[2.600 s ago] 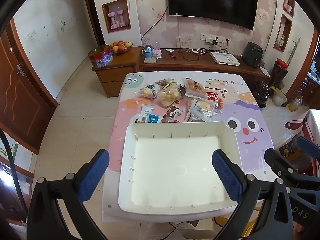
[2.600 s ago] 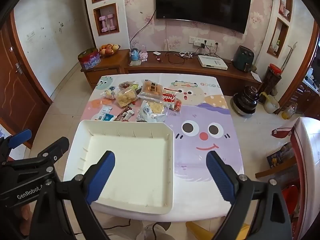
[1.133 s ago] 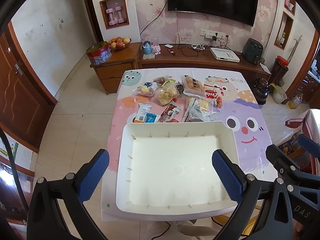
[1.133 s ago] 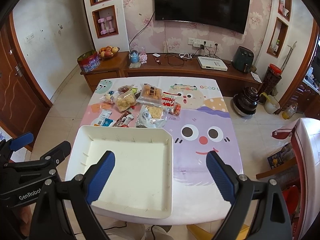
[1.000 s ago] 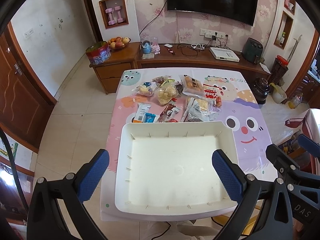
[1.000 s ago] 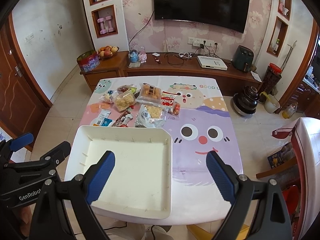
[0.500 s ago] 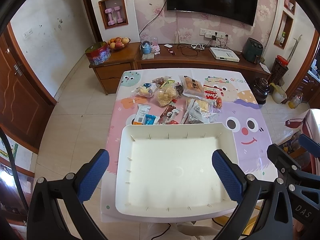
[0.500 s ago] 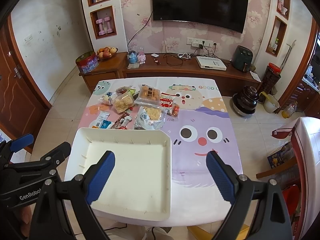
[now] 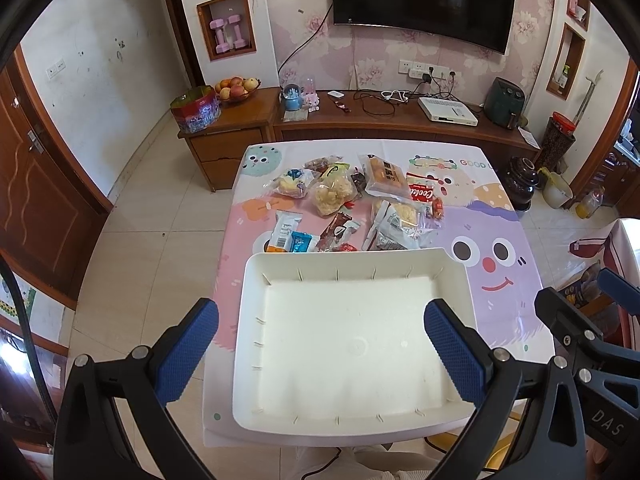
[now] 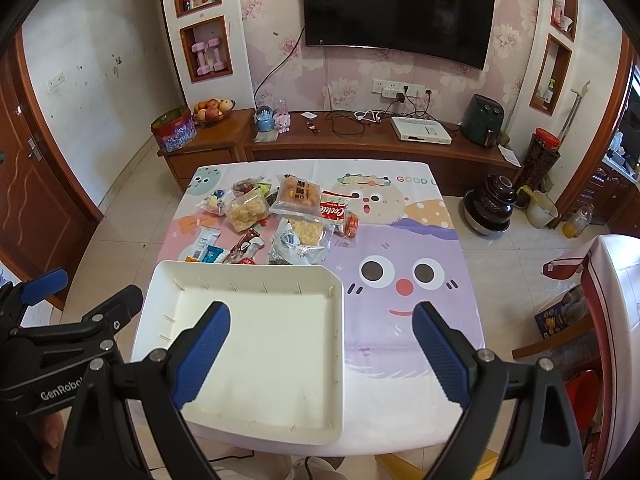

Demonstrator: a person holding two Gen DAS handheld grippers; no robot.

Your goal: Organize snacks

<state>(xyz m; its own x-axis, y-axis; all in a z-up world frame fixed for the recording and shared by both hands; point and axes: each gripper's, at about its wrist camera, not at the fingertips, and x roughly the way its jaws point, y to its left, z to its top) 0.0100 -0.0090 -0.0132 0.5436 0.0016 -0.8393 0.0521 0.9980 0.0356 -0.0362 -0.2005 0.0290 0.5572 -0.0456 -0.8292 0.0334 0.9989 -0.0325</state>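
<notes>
**Both grippers wide above an empty tray, snacks heaped beyond it**

While both of our grippers hang high over the table, neither one touches anything. Our left gripper (image 9: 321, 344) has its blue-padded fingers (image 9: 187, 350) spread far apart, and they frame the white tray (image 9: 248, 280) from above. Our right gripper (image 10: 321, 354) is spread just as wide and holds nothing; its left finger sits over the tray's bare floor and its right finger over the purple part of the tablecloth (image 10: 404, 364).

The tray lies flat on the near half of the table, toward the left side, with one long edge close to the table's near edge. Small ribs line the inside of its walls. Nothing lies in it.

The snacks (image 9: 352, 208) are all outside the tray, in a loose cluster just beyond its far rim. We can pick out a clear bag of pale puffed pieces (image 9: 332, 196), a clear pack of golden-brown pastries (image 9: 384, 176), a red and white packet (image 9: 421, 191) beside it, a crinkled bag (image 9: 396, 226) nearest the tray's far right corner, and a white bar wrapper (image 9: 284, 232) with a small blue packet (image 9: 301, 242) next to it at the left. A dark, narrow wrapper (image 9: 340, 226) lies between these, possibly a chocolate bar, though the lens blurs its print.

A cartoon face with two round eyes (image 10: 396, 270) shows on the cloth to the right of the tray.
</notes>
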